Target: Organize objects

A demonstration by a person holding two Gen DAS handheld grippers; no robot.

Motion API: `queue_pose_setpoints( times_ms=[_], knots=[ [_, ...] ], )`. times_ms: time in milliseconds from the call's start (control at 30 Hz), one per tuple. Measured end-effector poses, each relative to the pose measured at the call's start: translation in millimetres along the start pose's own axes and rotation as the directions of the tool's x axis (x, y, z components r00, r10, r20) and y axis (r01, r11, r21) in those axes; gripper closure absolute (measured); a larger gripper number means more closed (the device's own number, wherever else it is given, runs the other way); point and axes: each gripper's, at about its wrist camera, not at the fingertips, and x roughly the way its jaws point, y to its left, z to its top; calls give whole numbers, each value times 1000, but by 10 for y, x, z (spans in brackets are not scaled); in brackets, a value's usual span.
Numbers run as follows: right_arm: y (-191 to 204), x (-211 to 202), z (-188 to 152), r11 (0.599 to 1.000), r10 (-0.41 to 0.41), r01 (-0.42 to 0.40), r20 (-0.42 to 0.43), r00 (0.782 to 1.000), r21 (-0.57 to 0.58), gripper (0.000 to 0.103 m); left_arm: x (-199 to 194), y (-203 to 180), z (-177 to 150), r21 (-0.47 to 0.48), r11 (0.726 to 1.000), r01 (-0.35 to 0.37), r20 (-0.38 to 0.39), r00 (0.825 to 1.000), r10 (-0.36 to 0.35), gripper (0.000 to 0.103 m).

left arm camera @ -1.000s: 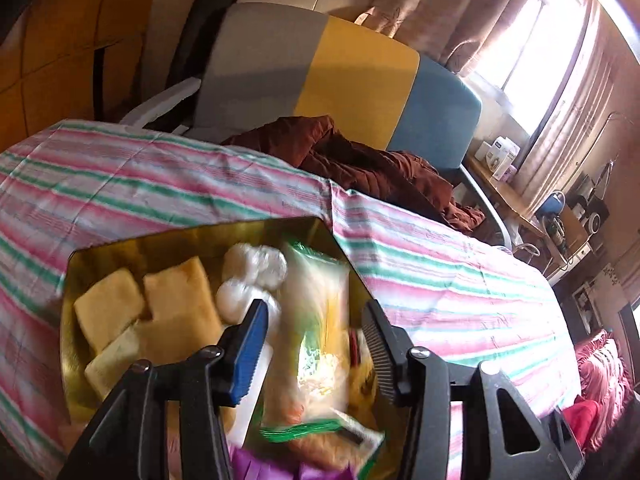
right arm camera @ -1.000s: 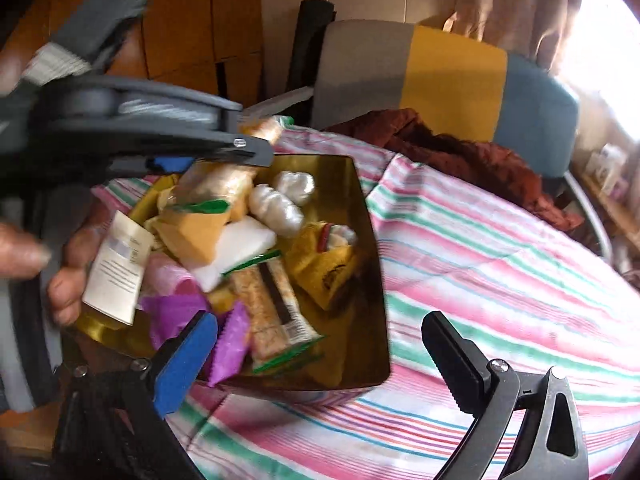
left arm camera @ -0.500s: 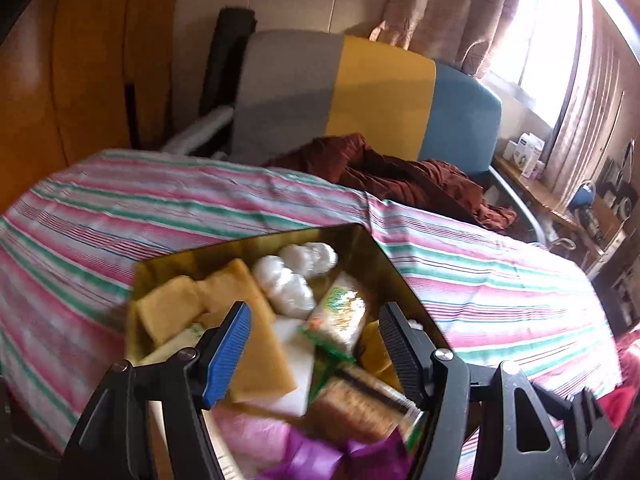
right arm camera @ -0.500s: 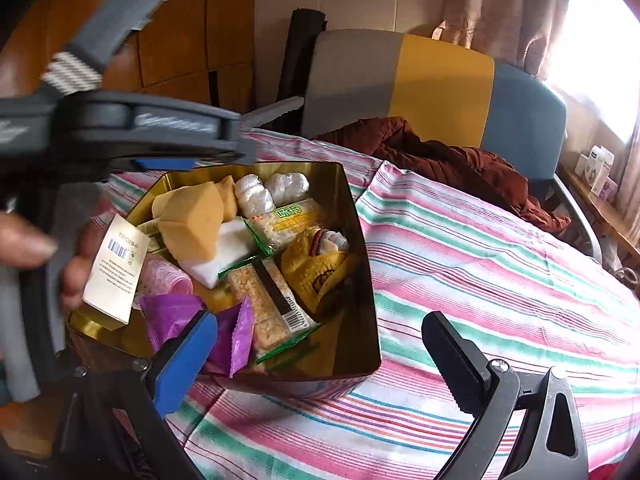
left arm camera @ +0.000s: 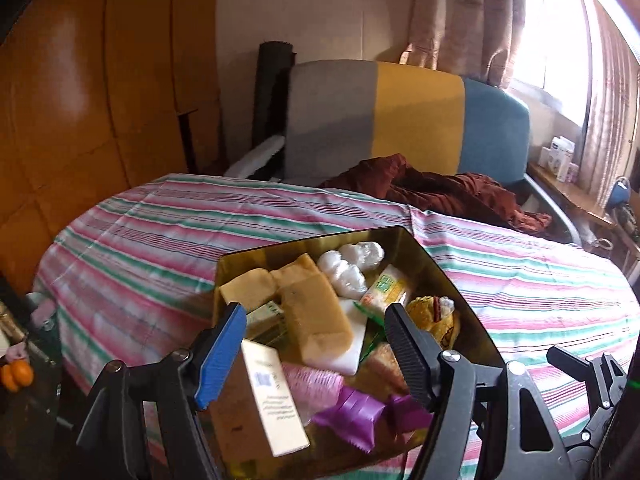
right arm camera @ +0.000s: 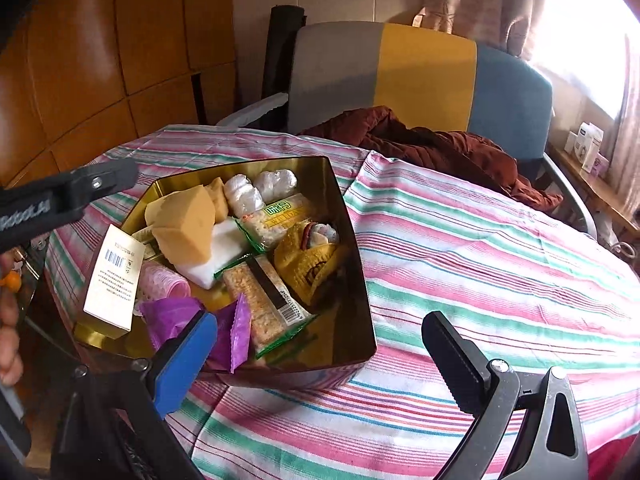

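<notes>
Striped tablecloth [right arm camera: 480, 248] carries the gold tin [right arm camera: 352, 264]; left gripper [left arm camera: 316, 344] tilts downward above it, jaws just opening, empty; right gripper [right arm camera: 320, 356] jaws apart.

One gold tin [right arm camera: 360, 280], two white bundles [right arm camera: 260, 190], two cracker packs [right arm camera: 276, 216] (perhaps more), one chair [right arm camera: 420, 76].

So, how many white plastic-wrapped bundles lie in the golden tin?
2. Both lie at the far end of the golden tin: the left bundle and the right bundle, side by side. Others may be hidden beneath the snacks.
</notes>
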Motion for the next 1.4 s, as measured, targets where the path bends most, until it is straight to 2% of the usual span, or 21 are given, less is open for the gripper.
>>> queue_pose_setpoints(
  times_ms=[133,333,467,700,1033,1400],
  knots=[
    [20,-19,-23,1000,6,-6,-1,1000,-2,0,-109,-60,-52,21,998,-60,10,998,59,30],
    [45,-38,-53,1000,11,-11,2,1000,0,0,-145,-103,-164,15,995,-100,-1,995,100,29],
    [41,-64,-47,1000,5,-6,15,1000,7,0,-116,-73,-248,-14,997,-71,-36,997,70,30],
    [4,-82,38,999,-51,50,37,998,12,0,-174,-36,-315,-53,997,-58,-13,998,57,30],
    [49,-89,29,999,-48,48,27,998,8,0,-137,4,-357,-63,998,-27,-42,999,24,30],
    [153,-70,50,999,-43,43,23,999,-16,0,-114,67,-385,-64,998,-30,-49,998,27,30]
  ],
)
